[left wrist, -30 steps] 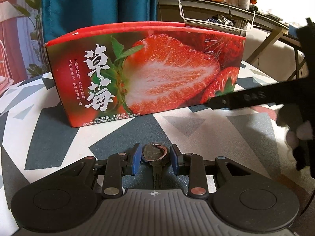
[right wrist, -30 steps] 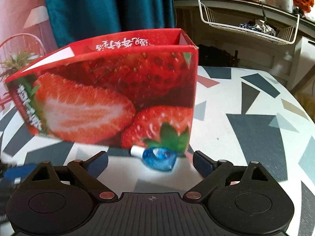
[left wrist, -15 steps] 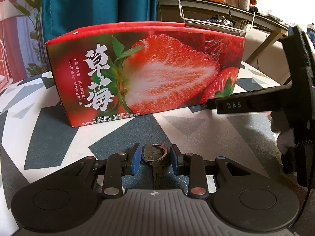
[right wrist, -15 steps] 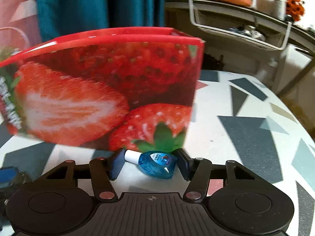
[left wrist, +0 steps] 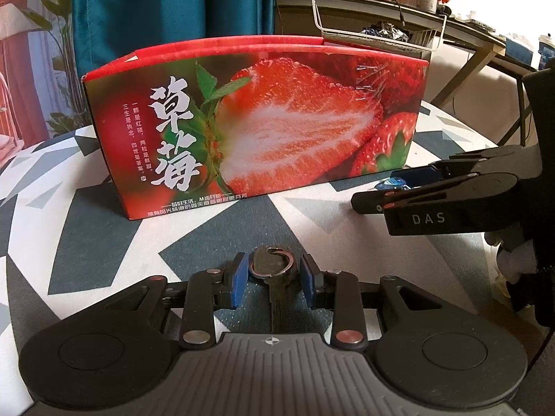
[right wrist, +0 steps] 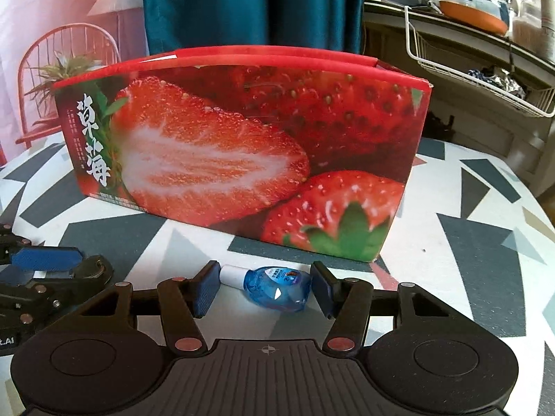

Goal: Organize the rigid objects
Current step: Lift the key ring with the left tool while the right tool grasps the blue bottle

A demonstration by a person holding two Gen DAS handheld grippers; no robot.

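The right gripper (right wrist: 266, 289) has its blue pads on both ends of the small blue bottle (right wrist: 277, 287): one pad at the white cap, the other at the fat end. The jaws look closed on it, w/ the bottle lying on its side on the table (right wrist: 485, 260), just in front of the strawberry box (right wrist: 242, 138).

To do this step well, I think: keep the squeeze even, bc the bottle is smooth and round and could pop out. Lift it straight up a bit first, then carry it over the box's red top edge and let go inside. Don't bump the box wall; it is thin card and may slide.

The left gripper (left wrist: 274, 282) is closed on a key (left wrist: 274, 267). The key's round head sits between the blue pads, and its blade points back toward the camera. The box stands a little way ahead of it, across the table.

The 2 grippers are near each other, but not touching.
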